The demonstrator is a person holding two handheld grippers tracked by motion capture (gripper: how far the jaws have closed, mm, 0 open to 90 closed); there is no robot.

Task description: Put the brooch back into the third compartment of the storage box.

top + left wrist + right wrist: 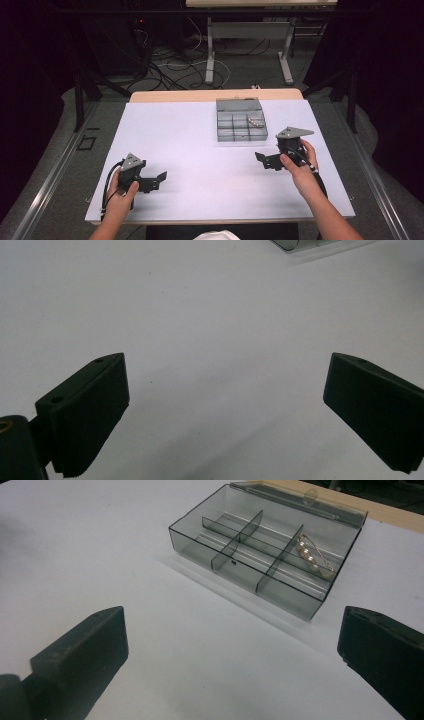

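A smoky clear compartment box (241, 120) (260, 550) with its lid folded back sits at the far middle of the white table. A gold clip with pearls (312, 556) (256, 121) lies in one of its right-hand compartments. My right gripper (261, 158) (232, 645) is held open just right of and nearer than the box, jaws pointing left with nothing between them. My left gripper (161, 176) (225, 405) hovers open over bare table at the near left, jaws pointing right. A corner of the box (292, 244) shows at the top of the left gripper view.
The white table top (190, 145) has a wooden strip (215, 95) along its far edge. Behind it stand a desk frame (247, 45) and loose cables (170, 67) on the floor. Dark poles (79, 95) flank the table.
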